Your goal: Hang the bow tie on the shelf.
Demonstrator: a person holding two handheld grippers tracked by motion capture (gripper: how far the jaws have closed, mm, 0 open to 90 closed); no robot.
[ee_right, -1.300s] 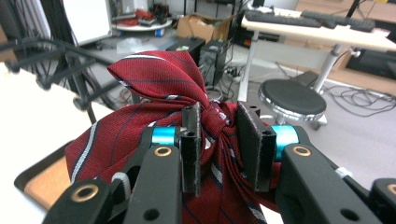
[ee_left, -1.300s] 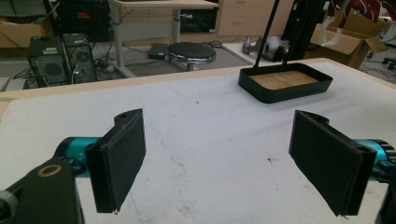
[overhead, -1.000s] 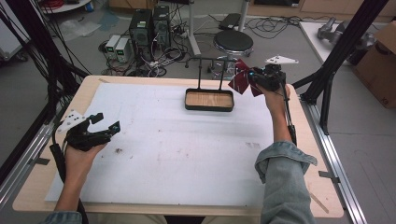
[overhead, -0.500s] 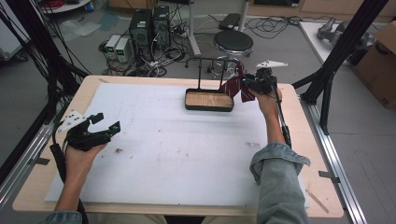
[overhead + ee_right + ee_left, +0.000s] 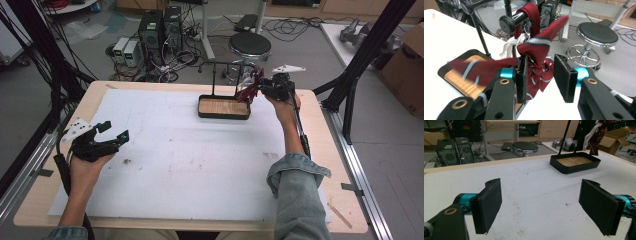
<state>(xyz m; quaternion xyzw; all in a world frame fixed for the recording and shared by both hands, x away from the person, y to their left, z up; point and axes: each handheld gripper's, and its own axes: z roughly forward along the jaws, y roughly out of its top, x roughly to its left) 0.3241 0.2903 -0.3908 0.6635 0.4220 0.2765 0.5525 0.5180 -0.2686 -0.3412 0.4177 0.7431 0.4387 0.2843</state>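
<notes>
The left tongs (image 5: 111,134) rest gaping and empty on the white worktop (image 5: 190,165), well apart from the rack. Dead ahead of the right tongs (image 5: 539,76), jaws parted, a dark red striped necktie (image 5: 534,53) drapes over the black rail (image 5: 511,20) above the black wooden-floored tray (image 5: 223,107); this hand is far nearer.

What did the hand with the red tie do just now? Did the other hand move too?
The right gripper carried the red tie leftward from beyond the tray's right end to the rack above the tray, where it now hangs over the bar. The fingers now stand apart around the tie. The left gripper, open, and the tray stayed put.
</notes>
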